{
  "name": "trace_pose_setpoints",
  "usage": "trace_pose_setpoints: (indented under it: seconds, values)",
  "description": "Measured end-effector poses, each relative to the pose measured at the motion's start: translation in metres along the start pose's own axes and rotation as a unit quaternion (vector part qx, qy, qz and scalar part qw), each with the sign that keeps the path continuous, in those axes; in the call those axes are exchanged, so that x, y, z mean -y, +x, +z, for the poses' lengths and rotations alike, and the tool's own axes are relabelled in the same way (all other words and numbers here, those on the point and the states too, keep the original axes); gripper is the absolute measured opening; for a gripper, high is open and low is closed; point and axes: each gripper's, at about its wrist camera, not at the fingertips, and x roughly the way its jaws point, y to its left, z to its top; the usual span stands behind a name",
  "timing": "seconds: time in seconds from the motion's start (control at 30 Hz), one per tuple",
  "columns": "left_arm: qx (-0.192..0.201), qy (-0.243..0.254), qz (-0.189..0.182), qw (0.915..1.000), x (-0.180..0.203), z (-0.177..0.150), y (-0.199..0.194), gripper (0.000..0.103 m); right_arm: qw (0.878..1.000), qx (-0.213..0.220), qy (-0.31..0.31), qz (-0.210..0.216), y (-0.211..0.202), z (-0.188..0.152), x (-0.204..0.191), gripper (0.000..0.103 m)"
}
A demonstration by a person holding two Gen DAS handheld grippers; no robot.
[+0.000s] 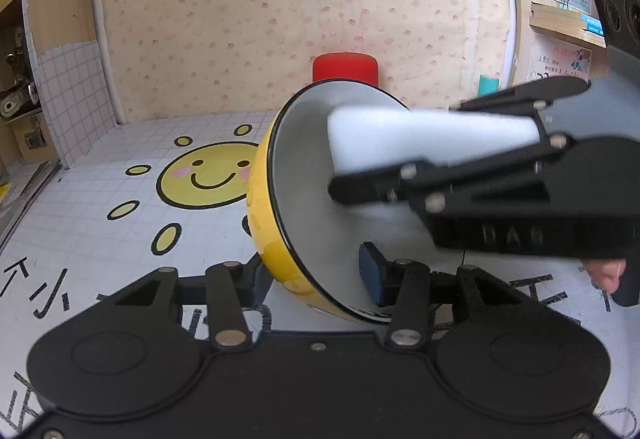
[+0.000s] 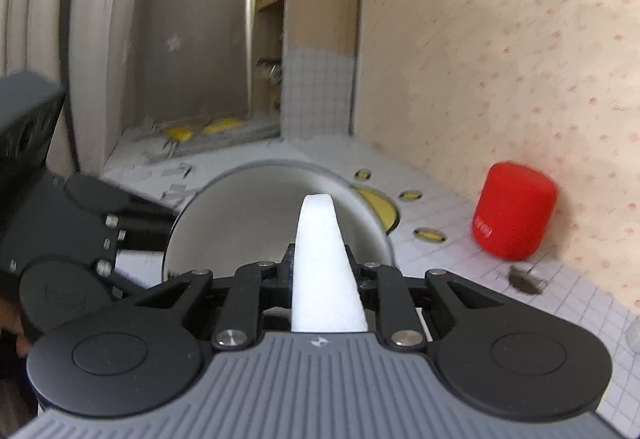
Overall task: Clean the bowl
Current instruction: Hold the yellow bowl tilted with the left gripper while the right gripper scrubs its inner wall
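Note:
A yellow bowl with a white inside and black rim is tilted on its side, its opening facing right. My left gripper is shut on the bowl's lower rim. My right gripper comes in from the right, shut on a white sponge whose tip reaches into the bowl. In the right wrist view the sponge sticks out between the jaws of my right gripper into the bowl, and my left gripper holds the bowl at the left.
A red cylinder stands by the back wall behind the bowl; it also shows in the right wrist view. The checked mat with a smiling sun covers the table. Shelves stand at left and right. A small round metal piece lies near the wall.

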Motion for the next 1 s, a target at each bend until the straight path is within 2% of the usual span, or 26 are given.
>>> trace_pose_setpoints:
  seconds: [0.1, 0.17, 0.3, 0.5, 0.73, 0.83, 1.0]
  values:
    - [0.001, 0.006, -0.003, 1.0, -0.003, -0.001, 0.0, 0.049, 1.0, 0.011, -0.005, 0.019, 0.001, 0.001, -0.004, 0.021]
    - [0.002, 0.007, -0.005, 1.0, -0.005, -0.001, 0.001, 0.049, 0.999, 0.003, -0.01, 0.039, 0.004, 0.001, -0.008, 0.021]
    - [0.003, 0.009, -0.005, 0.9999, -0.006, -0.001, -0.001, 0.05, 0.999, -0.015, -0.013, 0.048, 0.008, -0.001, -0.011, 0.021]
    - [-0.002, 0.003, -0.009, 1.0, -0.007, 0.0, -0.002, 0.052, 0.999, -0.032, 0.005, 0.042, 0.008, -0.003, -0.006, 0.021]
    - [0.008, 0.027, -0.001, 0.9996, -0.002, 0.0, -0.003, 0.054, 0.998, -0.037, 0.015, 0.045, 0.006, -0.005, -0.004, 0.021]
    - [0.002, 0.013, -0.014, 0.9998, -0.006, -0.001, -0.001, 0.051, 0.998, -0.039, 0.004, 0.044, 0.006, -0.005, -0.006, 0.021]
    - [0.001, 0.004, -0.02, 0.9998, -0.007, -0.002, -0.001, 0.049, 1.0, -0.021, 0.007, 0.021, 0.002, -0.003, -0.004, 0.021]
